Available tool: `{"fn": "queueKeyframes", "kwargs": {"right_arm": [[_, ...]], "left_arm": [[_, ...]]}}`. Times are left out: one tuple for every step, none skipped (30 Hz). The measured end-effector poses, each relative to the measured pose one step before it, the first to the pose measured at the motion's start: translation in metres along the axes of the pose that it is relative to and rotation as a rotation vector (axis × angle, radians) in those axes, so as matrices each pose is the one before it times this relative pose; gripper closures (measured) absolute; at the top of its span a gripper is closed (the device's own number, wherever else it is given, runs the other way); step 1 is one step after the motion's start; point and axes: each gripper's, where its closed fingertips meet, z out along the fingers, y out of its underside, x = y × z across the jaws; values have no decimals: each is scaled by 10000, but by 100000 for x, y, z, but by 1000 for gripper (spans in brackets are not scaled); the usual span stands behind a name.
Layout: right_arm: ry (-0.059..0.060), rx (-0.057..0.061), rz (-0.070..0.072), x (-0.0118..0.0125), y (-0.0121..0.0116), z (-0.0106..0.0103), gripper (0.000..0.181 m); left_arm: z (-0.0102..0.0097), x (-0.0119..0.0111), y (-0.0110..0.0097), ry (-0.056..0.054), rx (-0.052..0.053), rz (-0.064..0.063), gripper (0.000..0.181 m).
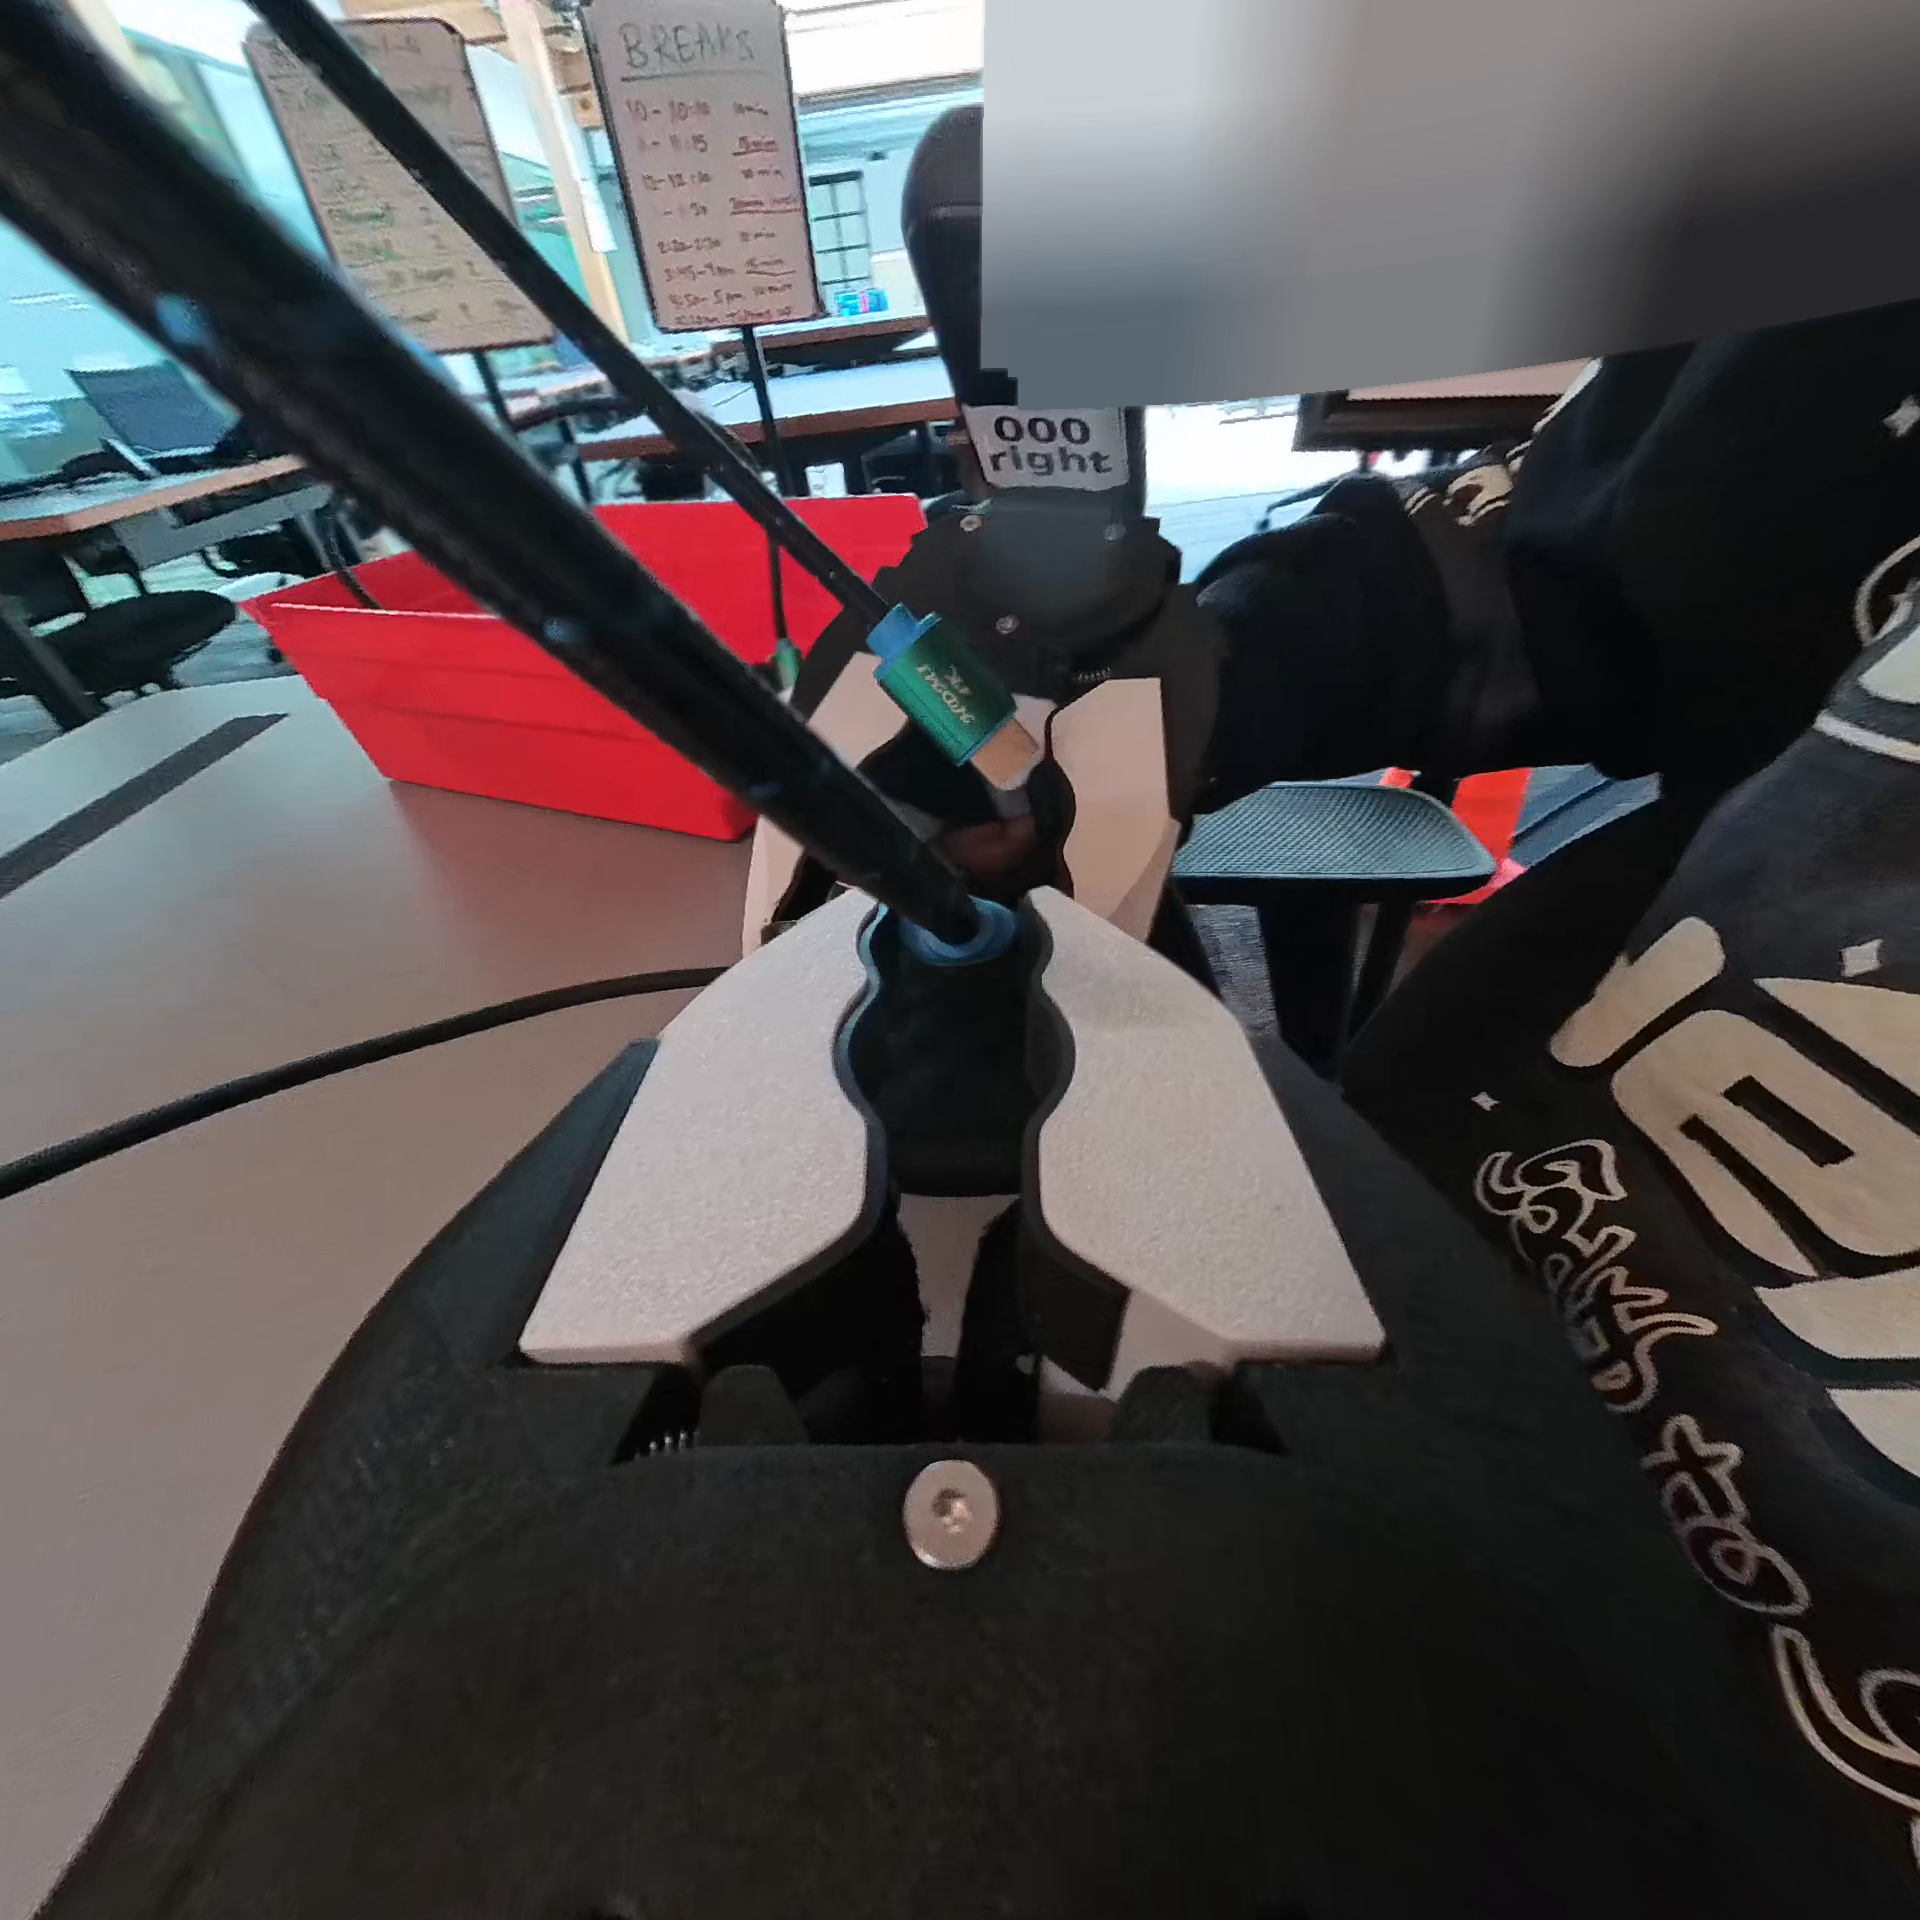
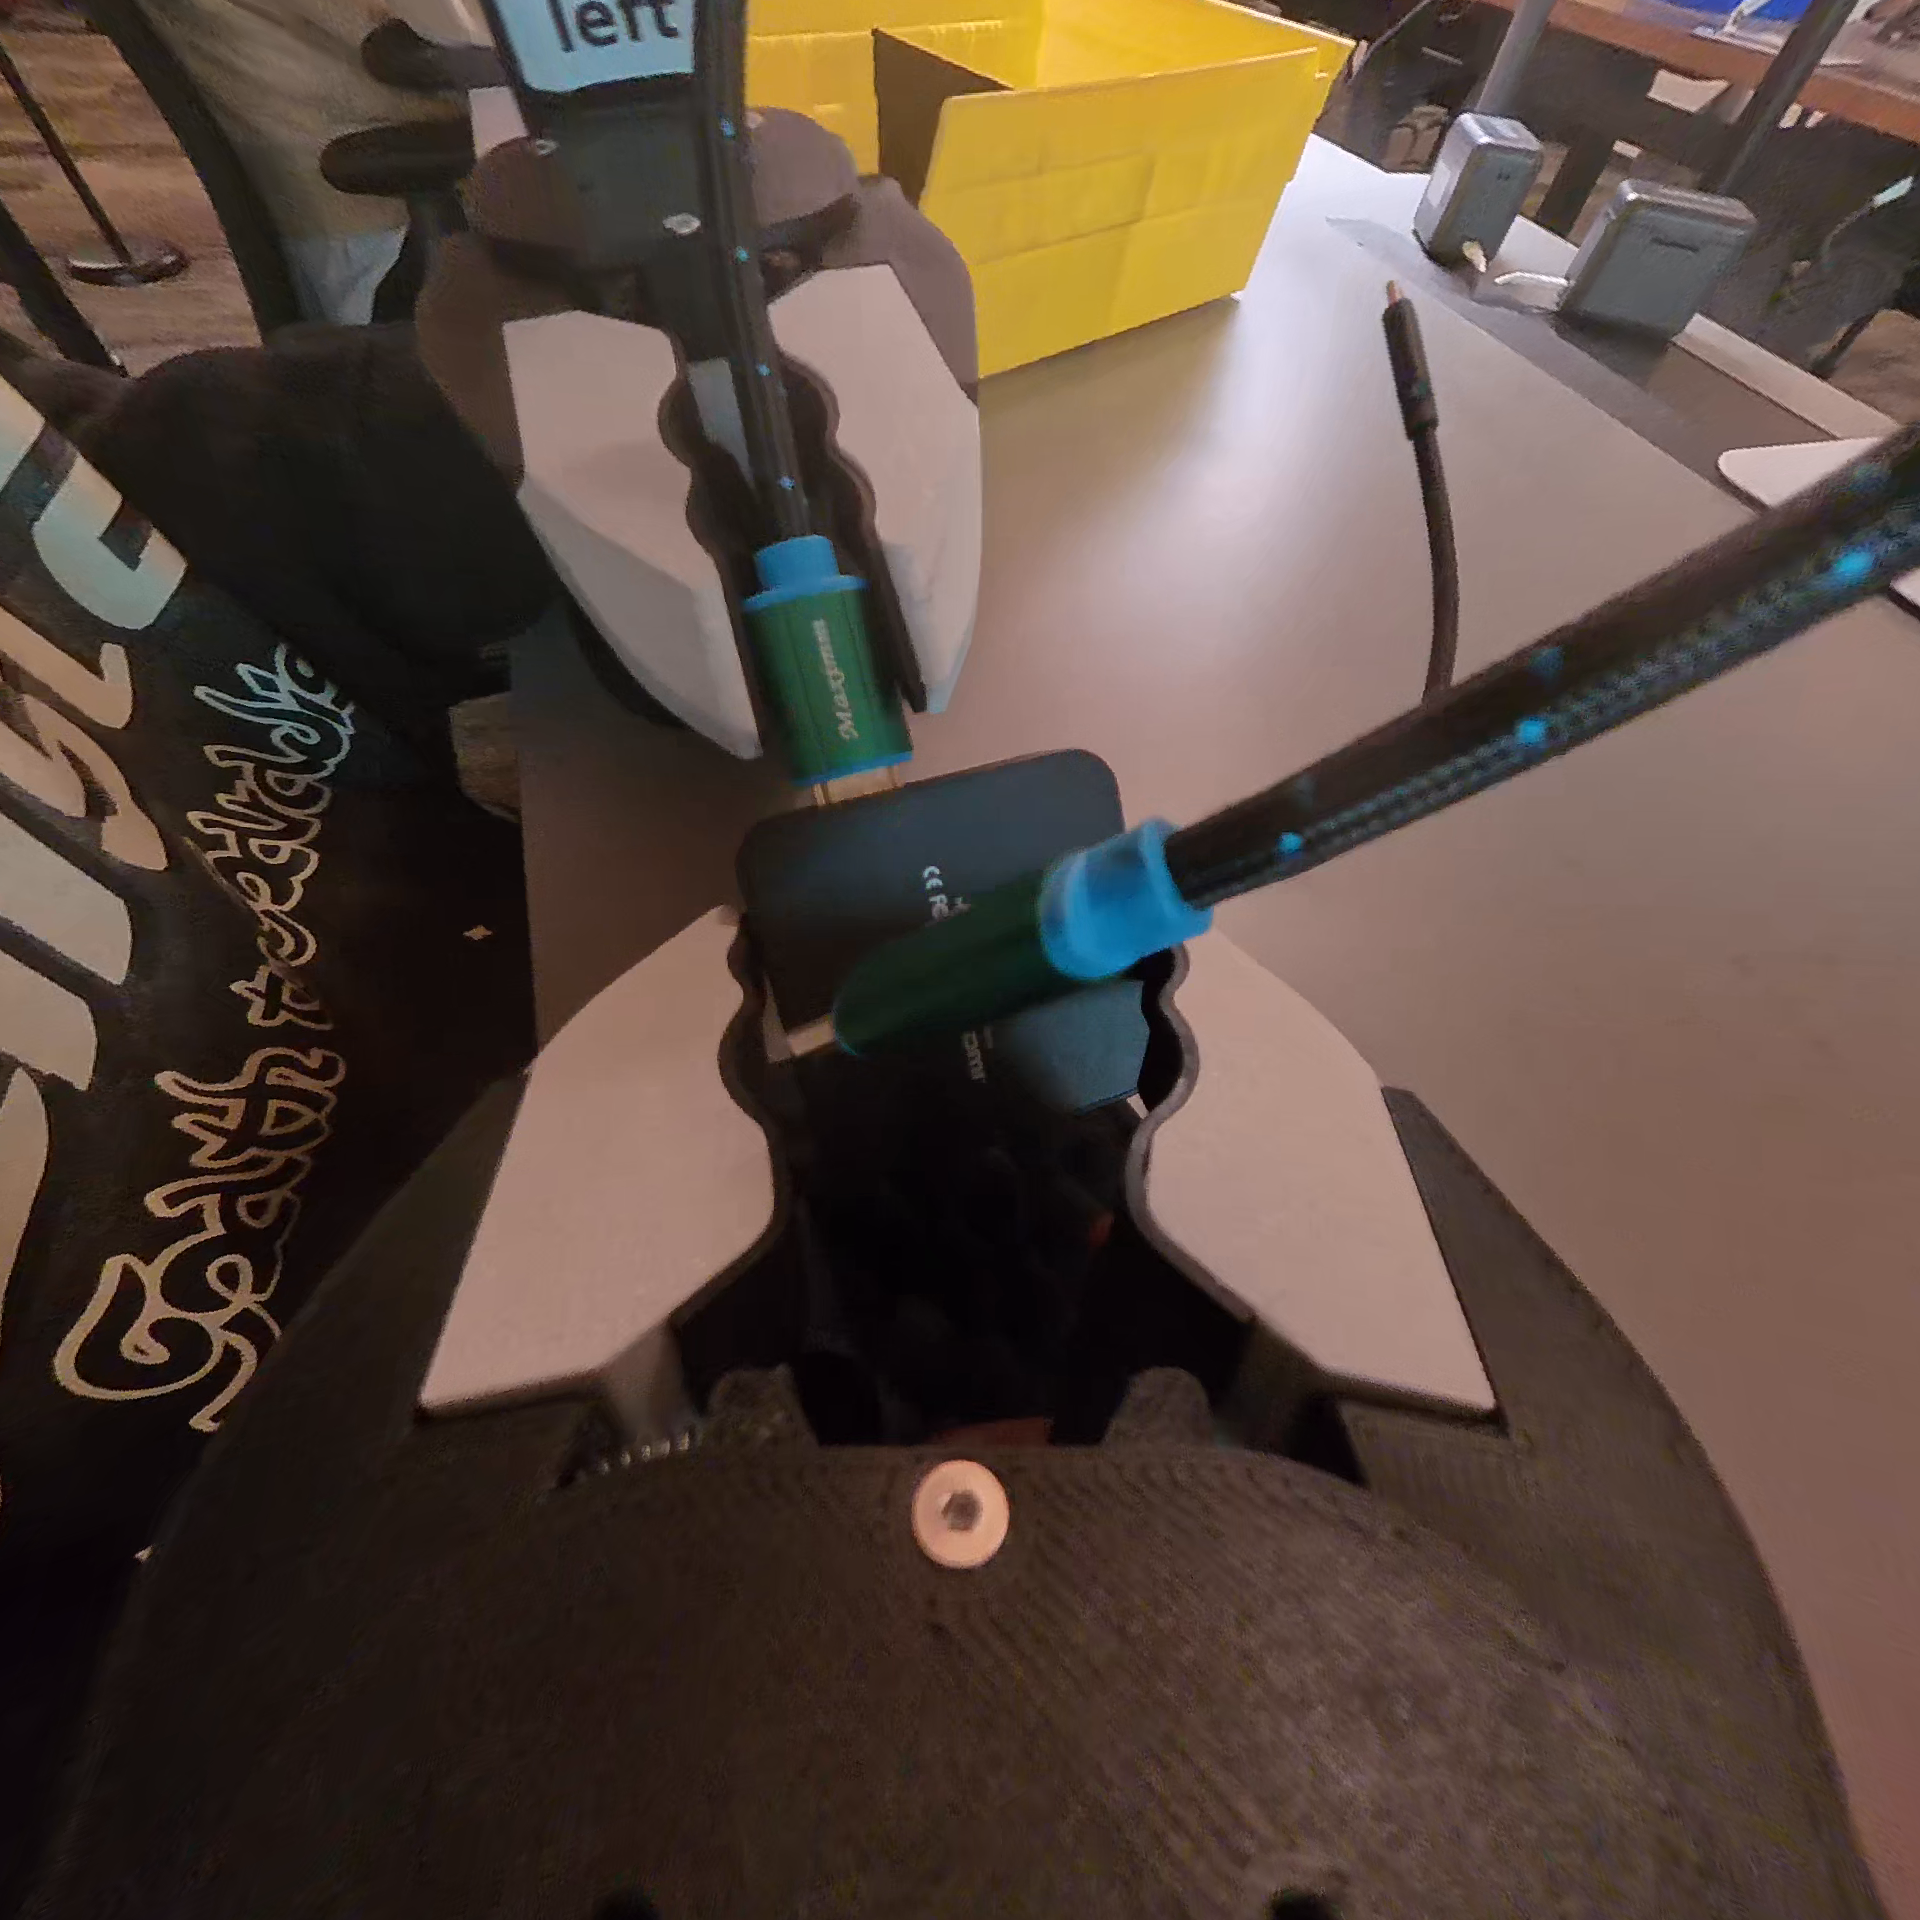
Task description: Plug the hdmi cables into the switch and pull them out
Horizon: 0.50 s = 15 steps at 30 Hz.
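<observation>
We see two hand-held grippers facing each other above the grey-brown counter (image 2: 1299, 582).

Left hand-held gripper (image 1: 951, 935): its pale grey fingers (image 1: 769, 1122) are clenched on the green metal HDMI plug with a blue collar (image 2: 826, 675). In the right wrist view this plug points at the near edge of the flat black HDMI switch box (image 2: 914, 862). The plug's metal tip touches or enters that edge; we cannot tell how deep it sits. Its black braided cable with blue flecks (image 1: 416, 436) runs up and away to the left in the left wrist view.

Right hand-held gripper (image 2: 951, 997): its pale grey fingers (image 2: 623, 1174) grasp the black switch box by its sides, holding it clear of the counter. A second green HDMI plug with a blue collar (image 2: 997, 956) lies tilted across the top of the box, its metal tip near the box's left side. We cannot tell whether this tip is seated in a port. Its braided cable (image 2: 1558, 686) leaves toward the upper right.

Surroundings: a yellow plastic bin (image 2: 1091, 166) stands on the counter behind the left hand-held gripper. A loose black cable (image 2: 1429, 499) lies on the counter to the right, near two grey box-shaped devices (image 2: 1652, 260). In the left wrist view a red plastic bin (image 1: 499, 686) stands on the counter. A person's dark printed garment (image 1: 1662, 1143) shows beside both hand-held grippers.
</observation>
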Motion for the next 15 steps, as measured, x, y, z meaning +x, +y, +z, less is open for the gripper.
{"fn": "queueKeyframes", "kwargs": {"right_arm": [[25,-42,23,41,80,43,108],[-46,-22,-85,-126,27,36,109],[-5,-26,-140,-146,48,46,109],[51,-55,-136,-84,76,36,109],[17,-34,-61,-76,63,17,109],[13,-69,-12,-25,125,29,109],[15,-62,-20,5,119,55,109],[23,-87,-18,24,118,87,111],[17,-83,-39,-17,98,103,112],[48,-43,-28,26,19,73,112],[94,47,44,126,-95,0,112],[80,100,58,134,-173,-49,112],[81,139,6,100,-237,-93,112],[118,169,-29,94,-296,-112,112],[170,268,4,146,-422,-162,112]], "left_arm": [[71,-55,134,-106,-86,58,160],[98,67,142,21,-98,19,160],[59,160,99,137,-69,-22,160],[46,169,41,182,-31,-45,160],[52,104,47,117,-32,-21,160],[102,69,72,41,-51,35,160],[126,5,65,-30,-36,68,159],[127,-27,40,-50,-15,52,159],[109,-23,4,-33,13,23,159],[90,-37,-89,-15,102,-38,159],[43,-108,-193,-25,203,-96,159],[4,-154,-278,-43,266,-90,159],[-30,-89,-323,-40,283,-19,159],[-60,-60,-237,-57,187,55,159],[-104,-90,-115,-111,51,121,160]]}}
